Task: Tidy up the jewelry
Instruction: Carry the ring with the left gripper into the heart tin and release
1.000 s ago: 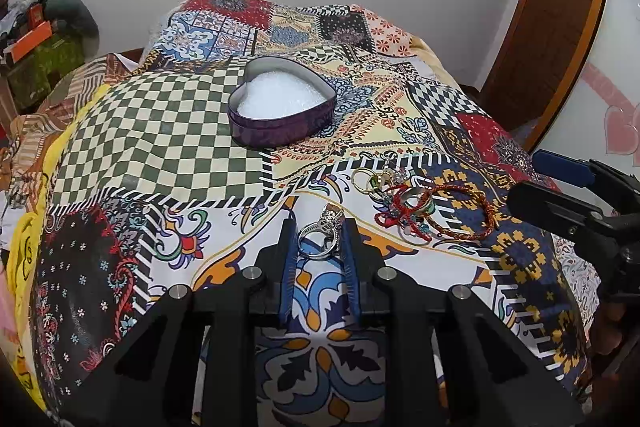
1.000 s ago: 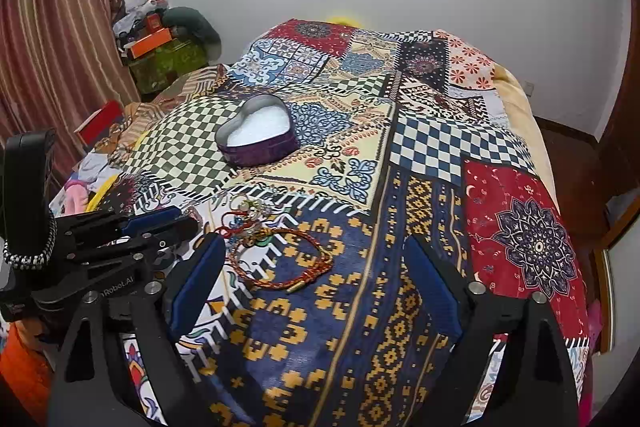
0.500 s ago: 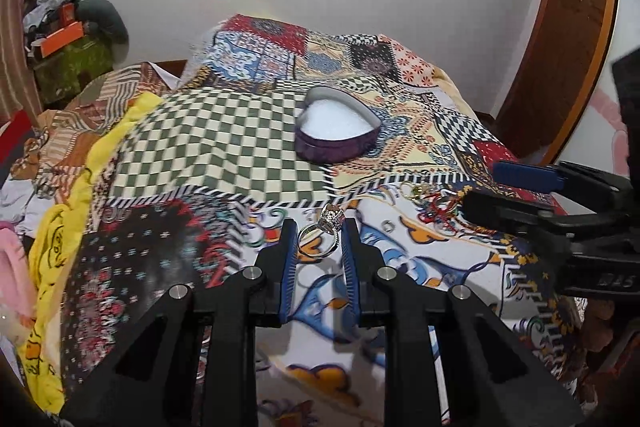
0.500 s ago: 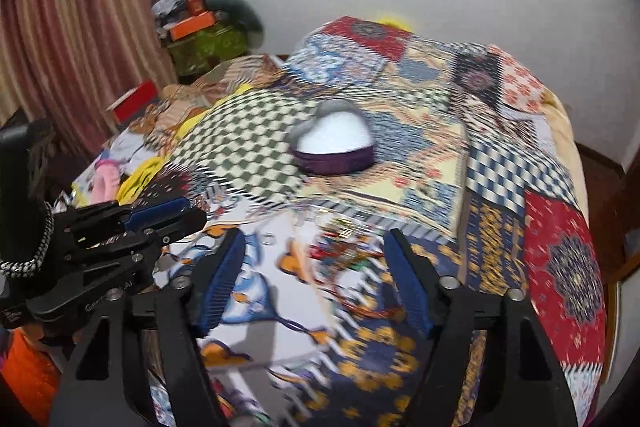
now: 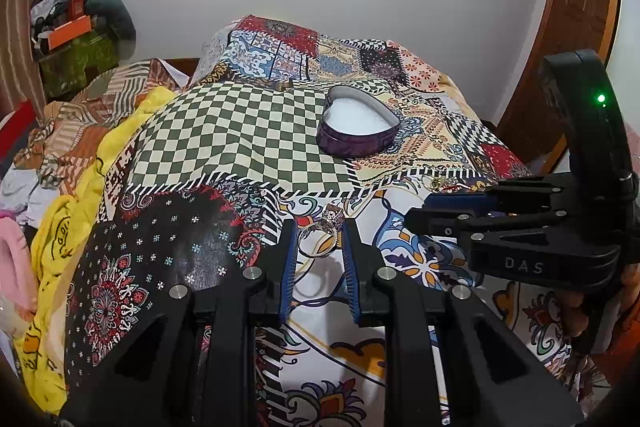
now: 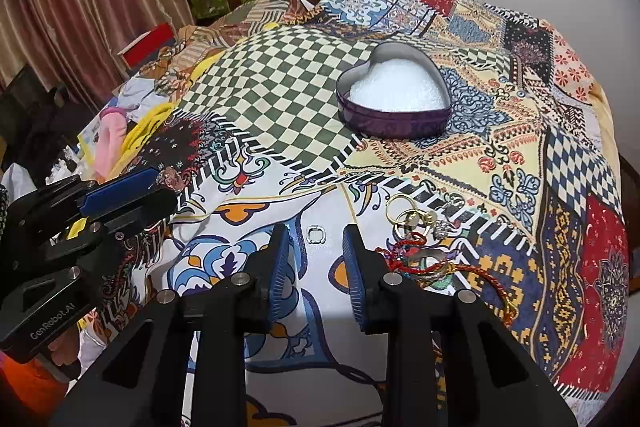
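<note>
My left gripper (image 5: pixel 318 243) is clamped on a silver ring (image 5: pixel 319 242), its band pinched between the two blue pads and lifted above the patchwork bedspread (image 5: pixel 224 131). The ring's hoop faces roughly toward me, with its stone-set head (image 5: pixel 333 215) tipped up and forward, away from the gripper, leaning a little to the right.

My right gripper (image 6: pixel 316 247) has its fingers apart and nothing between them; a small silver squarish ring (image 6: pixel 316 235) lies flat on the cloth just ahead, framed between the fingertips but touched by neither. Just to the right of that gripper's right finger sits a tangle of jewelry (image 6: pixel 420 239): gold rings, a small sparkly piece and a red braided bracelet (image 6: pixel 472 273) trailing off to the right, all overlapping.

Ahead of both grippers, well apart from them, stands the purple heart-shaped box (image 6: pixel 394 99), open on top, its point turned away, filled with a white liner and holding no jewelry that I can see. Nothing lies between the held ring and the box but flat checkered cloth. From the left wrist, my right gripper juts in from the right side
</note>
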Available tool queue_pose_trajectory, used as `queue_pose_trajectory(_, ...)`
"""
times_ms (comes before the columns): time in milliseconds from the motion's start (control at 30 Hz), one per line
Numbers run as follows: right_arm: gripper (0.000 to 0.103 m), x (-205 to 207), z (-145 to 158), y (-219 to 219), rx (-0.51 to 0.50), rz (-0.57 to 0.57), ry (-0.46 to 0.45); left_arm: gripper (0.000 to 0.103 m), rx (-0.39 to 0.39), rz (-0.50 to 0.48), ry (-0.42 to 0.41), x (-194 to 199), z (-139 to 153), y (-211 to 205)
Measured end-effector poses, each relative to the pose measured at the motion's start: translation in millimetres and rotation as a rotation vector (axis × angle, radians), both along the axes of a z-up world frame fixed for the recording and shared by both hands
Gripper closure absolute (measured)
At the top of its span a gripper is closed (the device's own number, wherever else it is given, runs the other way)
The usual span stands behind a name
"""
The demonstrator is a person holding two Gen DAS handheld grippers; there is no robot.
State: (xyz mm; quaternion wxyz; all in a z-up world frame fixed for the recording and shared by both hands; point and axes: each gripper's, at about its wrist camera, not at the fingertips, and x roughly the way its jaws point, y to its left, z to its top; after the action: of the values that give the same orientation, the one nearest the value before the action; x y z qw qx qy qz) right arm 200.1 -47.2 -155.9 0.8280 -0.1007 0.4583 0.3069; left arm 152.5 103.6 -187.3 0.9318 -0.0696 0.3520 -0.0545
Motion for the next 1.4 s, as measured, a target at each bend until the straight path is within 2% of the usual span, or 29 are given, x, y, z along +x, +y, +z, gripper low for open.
queue_pose_trajectory(133, 0.093, -0.2, -4.8, 6.2, -0.039, 0.006, -0.014, 0.082, -0.001, 0.005, 0.004, 0.5, -1.5, 0.4)
queue_pose_trajectory(400, 0.094, -0.6, -1.1, 2.0, -0.039, -0.014, -0.035, 0.082, 0.007, 0.019, -0.016, -4.1, 9.8, -0.9)
queue_pose_trajectory(733, 0.094, 8.8, 51.3, -25.0, 0.066, -0.092, -0.127, 0.082, 0.02, 0.029, -0.089, 9.3, 42.1, -4.0)
queue_pose_trajectory(1033, 0.094, 36.7, 87.1, -37.0, 0.123, -0.144, -0.218, 0.082, 0.045, 0.007, -0.126, 48.4, 62.2, -15.5)
queue_pose_trajectory(1233, 0.094, 63.8, 88.7, -40.9, 0.154, -0.154, -0.219, 0.082, 0.081, -0.003, -0.133, 81.1, 64.8, -27.0)
queue_pose_trajectory(1400, 0.094, 82.4, 83.2, -39.3, 0.155, -0.148, -0.209, 0.082, 0.079, -0.016, -0.096, 110.6, 54.7, -32.2)
